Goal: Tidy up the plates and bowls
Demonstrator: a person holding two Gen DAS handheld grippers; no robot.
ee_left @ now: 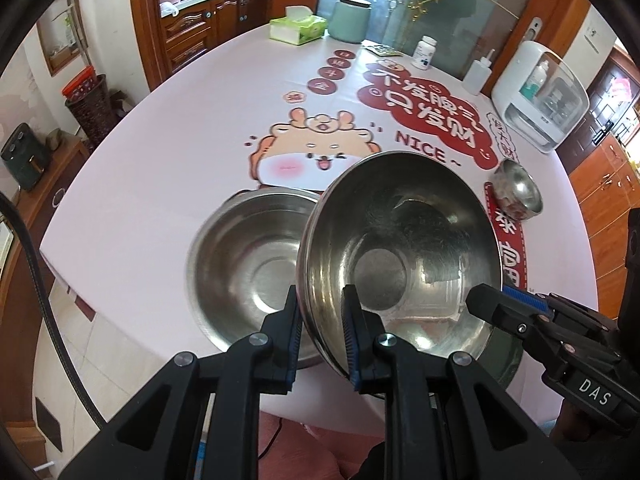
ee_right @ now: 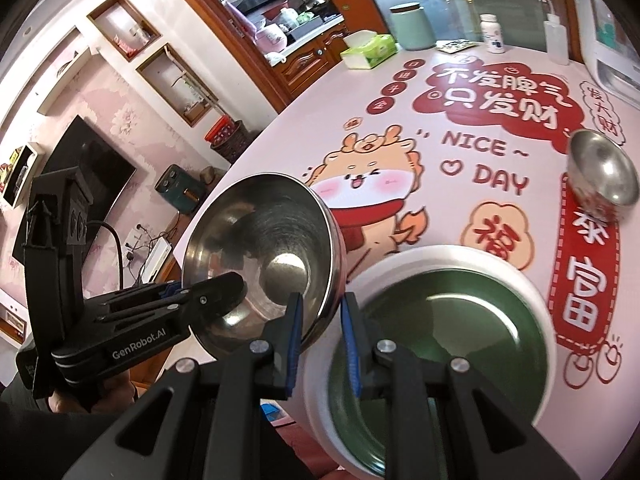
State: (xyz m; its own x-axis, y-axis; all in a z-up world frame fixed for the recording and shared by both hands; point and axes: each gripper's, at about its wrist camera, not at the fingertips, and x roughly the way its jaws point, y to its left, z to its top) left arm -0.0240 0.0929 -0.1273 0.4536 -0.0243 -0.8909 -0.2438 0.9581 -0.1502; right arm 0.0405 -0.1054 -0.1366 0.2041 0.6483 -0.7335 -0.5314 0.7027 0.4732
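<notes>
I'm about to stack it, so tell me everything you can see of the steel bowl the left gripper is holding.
The held steel bowl is round, shiny stainless metal with a flat circular base and scuffed, reflective inner walls; it looks empty. It is lifted and tilted, its opening facing the left camera. The left gripper is shut on its near rim, one finger inside, one outside. It hangs partly over a second steel bowl resting on the tablecloth; contact between them cannot be told.

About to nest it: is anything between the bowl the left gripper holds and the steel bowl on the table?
Nothing visible. The left gripper grips the tilted bowl by its rim, beside the empty steel bowl.
</notes>
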